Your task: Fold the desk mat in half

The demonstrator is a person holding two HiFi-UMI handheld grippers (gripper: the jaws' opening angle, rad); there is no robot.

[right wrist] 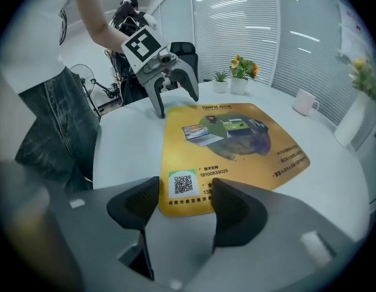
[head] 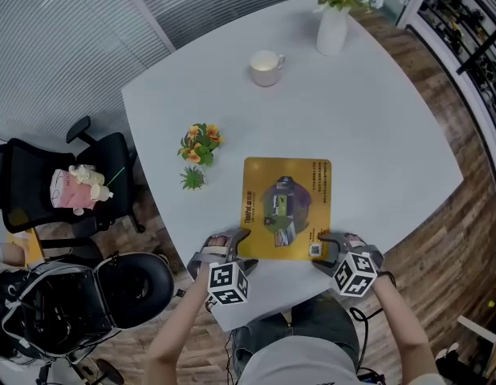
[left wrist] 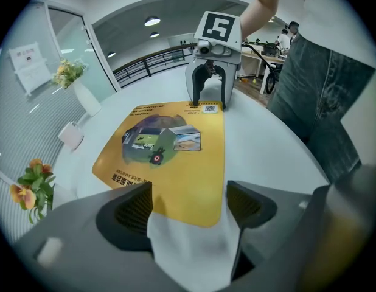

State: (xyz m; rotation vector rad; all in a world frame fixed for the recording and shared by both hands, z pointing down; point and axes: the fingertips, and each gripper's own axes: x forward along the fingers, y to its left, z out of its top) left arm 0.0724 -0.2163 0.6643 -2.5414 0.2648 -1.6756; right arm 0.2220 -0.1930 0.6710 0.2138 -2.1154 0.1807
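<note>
White table (head: 376,119) fills the head view. The left gripper (left wrist: 189,207) and right gripper (right wrist: 185,205) both have their jaws apart, straddling the near corners of the flat yellow desk mat (head: 286,207). Whether any pad touches it is unclear.

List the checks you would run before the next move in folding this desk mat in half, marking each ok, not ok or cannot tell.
1. Mat flat on the table: ok.
2. Left claw open, straddling one near corner: ok.
3. Right claw open, straddling the other near corner: ok.
4. Mat edge pinched by either claw: not ok.
5. Mug, vase and flowers clear of the mat: ok.
6. Pads touching the table: cannot tell.
</note>
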